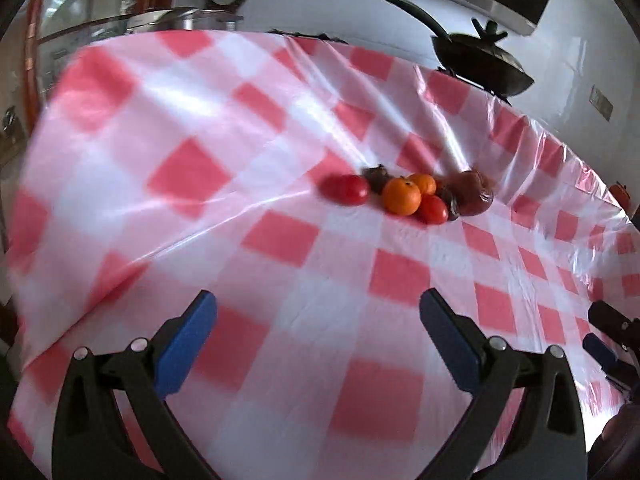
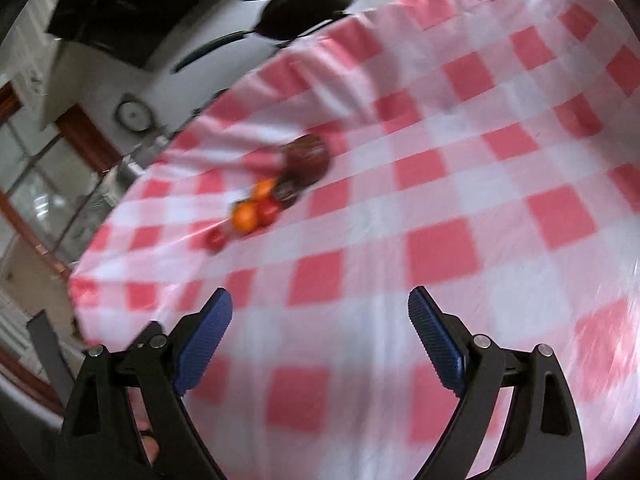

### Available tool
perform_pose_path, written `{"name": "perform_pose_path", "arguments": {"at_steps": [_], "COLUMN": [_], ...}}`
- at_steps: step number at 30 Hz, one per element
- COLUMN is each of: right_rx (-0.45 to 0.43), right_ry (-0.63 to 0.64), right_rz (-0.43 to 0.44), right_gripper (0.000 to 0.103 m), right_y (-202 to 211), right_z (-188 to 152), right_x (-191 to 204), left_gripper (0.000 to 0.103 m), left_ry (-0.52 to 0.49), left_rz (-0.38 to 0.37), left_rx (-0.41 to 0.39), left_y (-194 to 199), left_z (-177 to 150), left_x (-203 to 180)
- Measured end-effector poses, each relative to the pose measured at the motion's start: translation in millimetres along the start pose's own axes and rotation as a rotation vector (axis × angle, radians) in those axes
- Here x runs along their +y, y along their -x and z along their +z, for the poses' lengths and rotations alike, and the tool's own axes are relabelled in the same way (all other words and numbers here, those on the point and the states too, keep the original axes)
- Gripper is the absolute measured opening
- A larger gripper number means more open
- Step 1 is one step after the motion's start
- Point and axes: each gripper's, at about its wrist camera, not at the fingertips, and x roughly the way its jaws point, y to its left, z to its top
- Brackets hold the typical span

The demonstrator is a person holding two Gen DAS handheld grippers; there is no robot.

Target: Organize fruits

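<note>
Covering the table, red-white check cloth [image 1: 280,236] w/ fruit cluster [image 1: 408,198]; left gripper [image 1: 318,320] & right gripper [image 2: 320,314] both wide, empty.

The left gripper [image 1: 318,312] hangs with blue-padded fingers [image 1: 188,344] spread wide and empty above the red-checked surface [image 1: 280,236], well short of a touching cluster of oranges [image 1: 401,197], tomatoes [image 1: 347,189] and darker fruits [image 1: 472,196].

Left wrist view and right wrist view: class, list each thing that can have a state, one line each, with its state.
left gripper: open, holding nothing.
right gripper: open, holding nothing.
fruit cluster: bunched together on the cloth, untouched.
larger orange: resting at the front of the cluster.
checked tablecloth: spread over the table, wrinkled.
black pan: beyond the table's far edge, contents not visible.
</note>
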Motion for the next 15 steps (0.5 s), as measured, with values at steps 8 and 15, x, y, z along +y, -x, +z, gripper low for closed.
{"name": "perform_pose_path", "arguments": {"at_steps": [8,15], "right_rx": [0.005,0.047], "right_ry": [0.040,0.018], "right_rz": [-0.049,-0.040], "right_gripper": [0.087,0.087], "right_y": [-72,-149], "right_z": [46,79], "right_x": [-5,22], "left_gripper": [0.101,0.101], "left_ry": [0.094,0.128], "left_rz": [-0.140,-0.170], "left_rx": [0.014,0.004], "left_y": [-26,-26], "left_z": [7,8], "left_x": [12,16]}}
